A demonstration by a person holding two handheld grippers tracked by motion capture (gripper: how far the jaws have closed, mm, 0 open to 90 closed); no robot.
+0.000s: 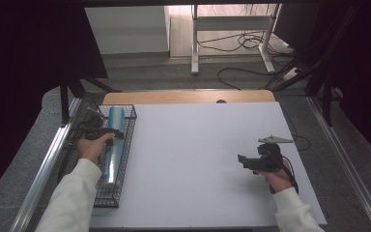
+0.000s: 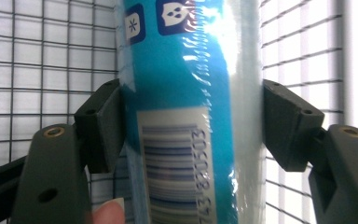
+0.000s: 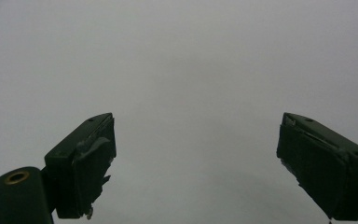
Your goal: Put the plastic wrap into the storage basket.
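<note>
A long blue plastic-wrapped roll (image 1: 116, 126) with a barcode label lies lengthwise in a black wire basket (image 1: 107, 199) at the table's left edge. My left gripper (image 1: 107, 133) reaches into the basket. In the left gripper view its jaws press against both sides of the roll (image 2: 177, 70), so the left gripper (image 2: 192, 121) is shut on it. A fingertip (image 2: 108, 212) shows at the bottom edge. My right gripper (image 1: 245, 161) hovers low over the white table at the right, and the right gripper (image 3: 196, 158) stands open with nothing between its jaws.
The white tabletop (image 1: 193, 159) spreads between the two hands, with a wooden strip (image 1: 188, 97) along its far edge. Metal rails (image 1: 43, 164) run along both sides. Beyond the table are a floor with cables (image 1: 241, 41) and a desk frame.
</note>
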